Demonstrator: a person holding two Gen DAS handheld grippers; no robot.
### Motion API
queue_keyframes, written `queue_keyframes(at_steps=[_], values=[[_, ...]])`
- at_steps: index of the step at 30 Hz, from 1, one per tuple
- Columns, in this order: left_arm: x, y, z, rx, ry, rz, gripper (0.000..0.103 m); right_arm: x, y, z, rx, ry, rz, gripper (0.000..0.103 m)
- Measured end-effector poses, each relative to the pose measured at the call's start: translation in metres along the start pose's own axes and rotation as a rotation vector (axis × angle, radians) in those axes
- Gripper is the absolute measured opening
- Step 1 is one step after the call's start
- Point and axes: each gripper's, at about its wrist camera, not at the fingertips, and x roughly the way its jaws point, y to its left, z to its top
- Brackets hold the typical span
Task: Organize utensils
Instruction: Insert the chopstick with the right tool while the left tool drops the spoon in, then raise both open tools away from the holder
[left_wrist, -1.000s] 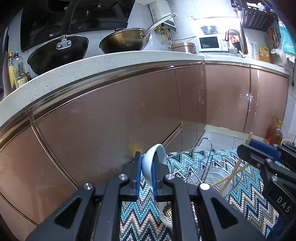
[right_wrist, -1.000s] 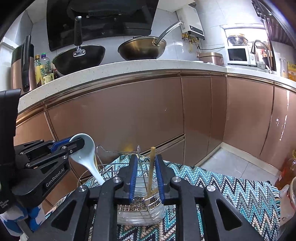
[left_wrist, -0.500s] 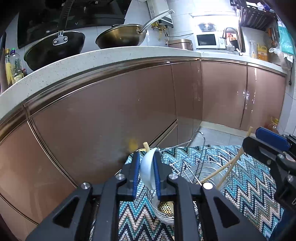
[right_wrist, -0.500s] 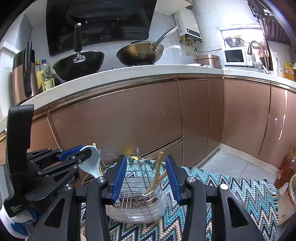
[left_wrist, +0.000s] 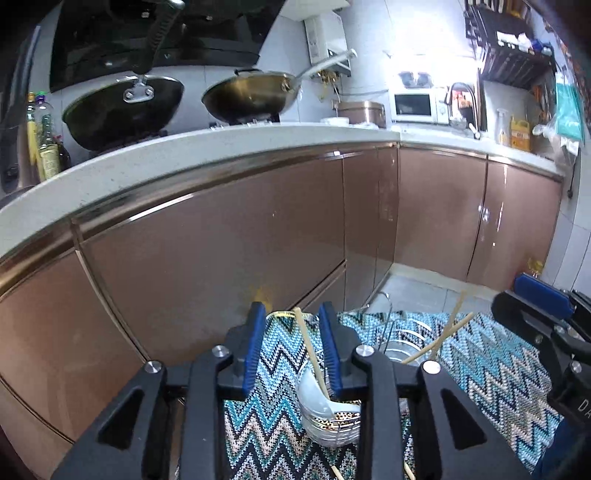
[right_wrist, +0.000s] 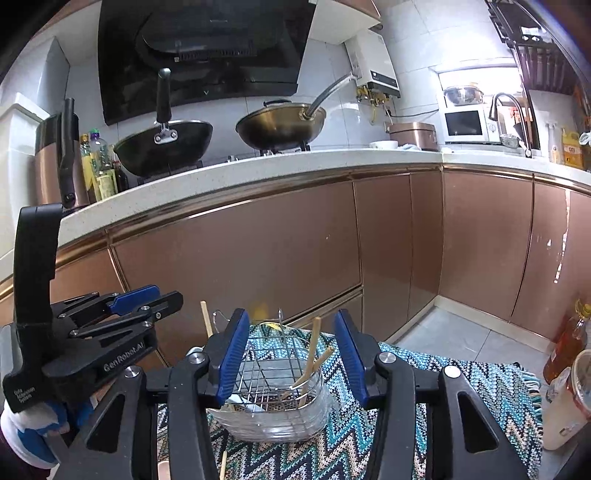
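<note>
White lettering "GenRobot.AI" runs along the black body of the left hand-held gripper (right_wrist: 144, 301). On the right hand-held gripper (left_wrist: 546, 299), only the letter "D" shows at the picture's edge. Bottle labels are illegible.

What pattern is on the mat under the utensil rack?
A teal, black and cream zigzag on the mat; the right wrist view shows it best.

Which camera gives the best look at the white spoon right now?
The left wrist view: the white spoon lies in the utensil basket, bowl plainly visible. In the right wrist view only a small white patch shows behind the basket wires.
</note>
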Motion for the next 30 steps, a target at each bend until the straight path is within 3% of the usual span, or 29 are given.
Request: queue_keyframes(at_steps=[6,13,15,21,30], values=[[-0.040,0.017,0.001,-0.040,-0.071,-0.015,0.029,-0.039,0.006,0.005,-0.030,-0.038,-0.020,0.060],[-0.101,0.034,-0.001,-0.044,-0.154,-0.035,0.034,-0.093,0.017,0.007,-0.062,-0.099,-0.059,0.095],[-0.116,0.041,-0.002,-0.061,-0.155,-0.044,0.044,-0.111,0.023,0.008,-0.069,-0.124,-0.066,0.103],[-0.154,0.059,-0.007,-0.104,-0.185,-0.052,0.062,-0.161,0.038,0.009,-0.081,-0.201,-0.064,0.103],[-0.205,0.076,-0.014,-0.127,-0.208,-0.107,0.065,-0.223,0.056,0.009,-0.129,-0.327,-0.051,0.103]])
